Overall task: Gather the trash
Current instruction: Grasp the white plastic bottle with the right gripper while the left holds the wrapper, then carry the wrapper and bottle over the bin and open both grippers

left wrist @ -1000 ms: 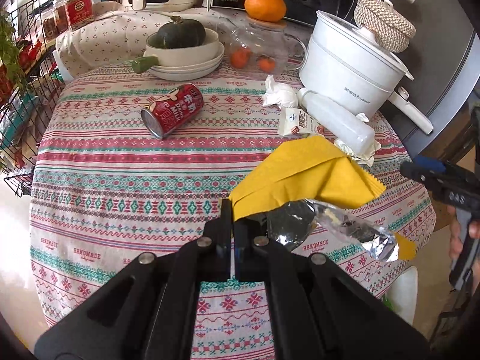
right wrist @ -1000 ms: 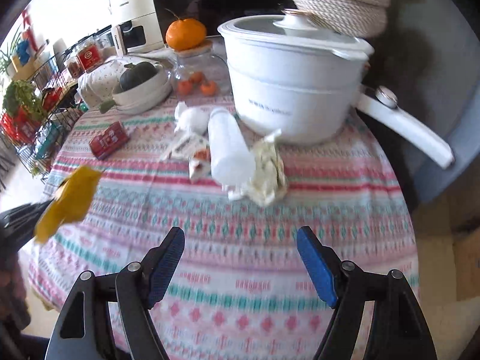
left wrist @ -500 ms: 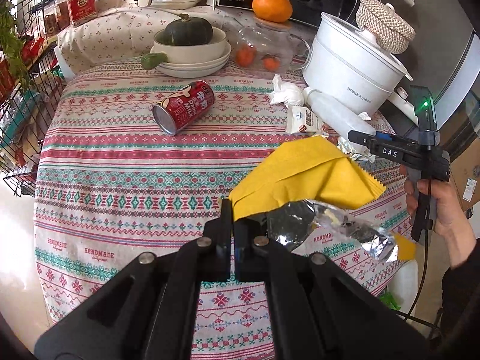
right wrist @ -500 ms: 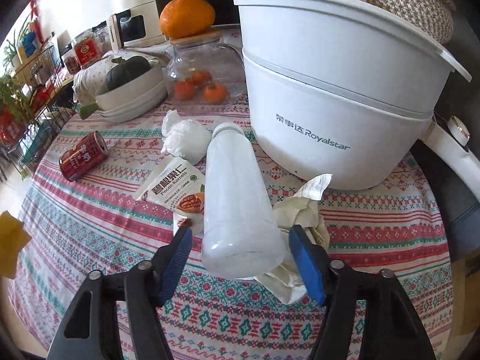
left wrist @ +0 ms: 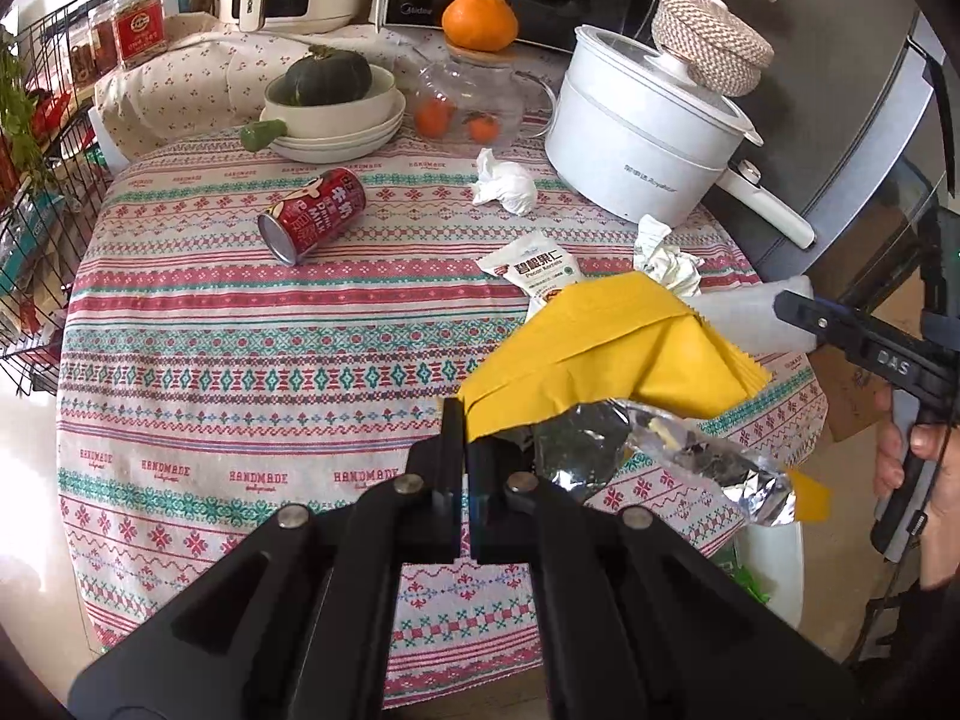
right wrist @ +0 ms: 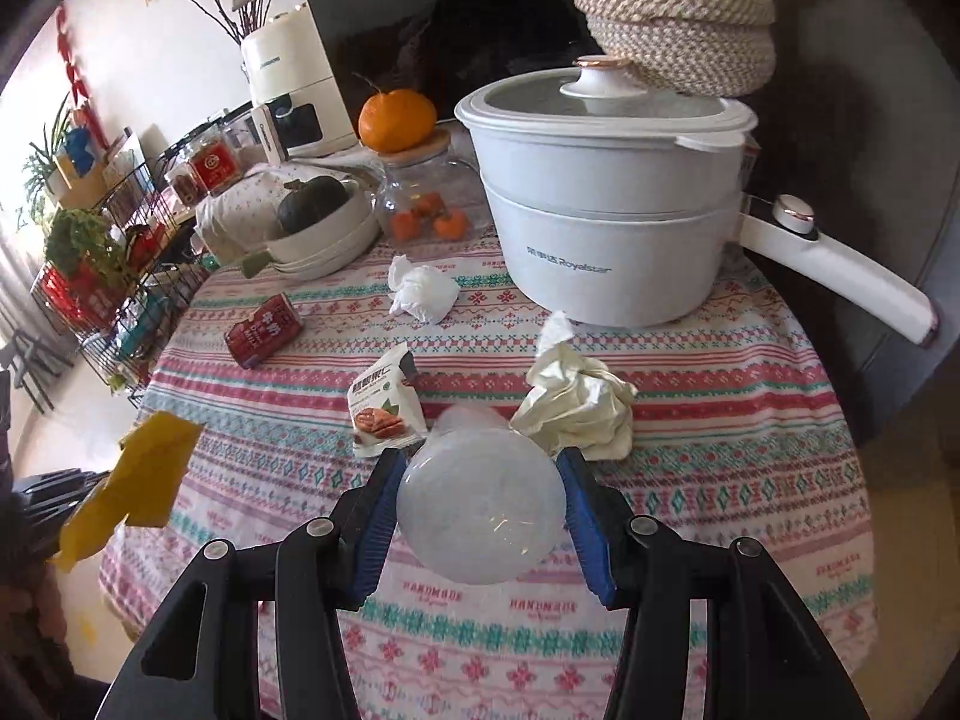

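The left gripper (left wrist: 465, 444) is clamped tight on a yellow bag (left wrist: 606, 354) with foil lining above the near table edge; the right gripper (right wrist: 477, 507), jaws having just narrowed, squeezes a clear plastic bottle (right wrist: 480, 510) lifted off the tablecloth (right wrist: 720, 480), near a crumpled tissue (right wrist: 579, 405)

**Along the table's far edge**

A white electric pot (right wrist: 606, 228) stands at the far right corner, a woven basket (right wrist: 675, 30) behind it. Left of it: a glass jar (left wrist: 465, 99) topped by an orange (left wrist: 479, 21), then stacked bowls (left wrist: 336, 120) holding a squash (left wrist: 327, 77).
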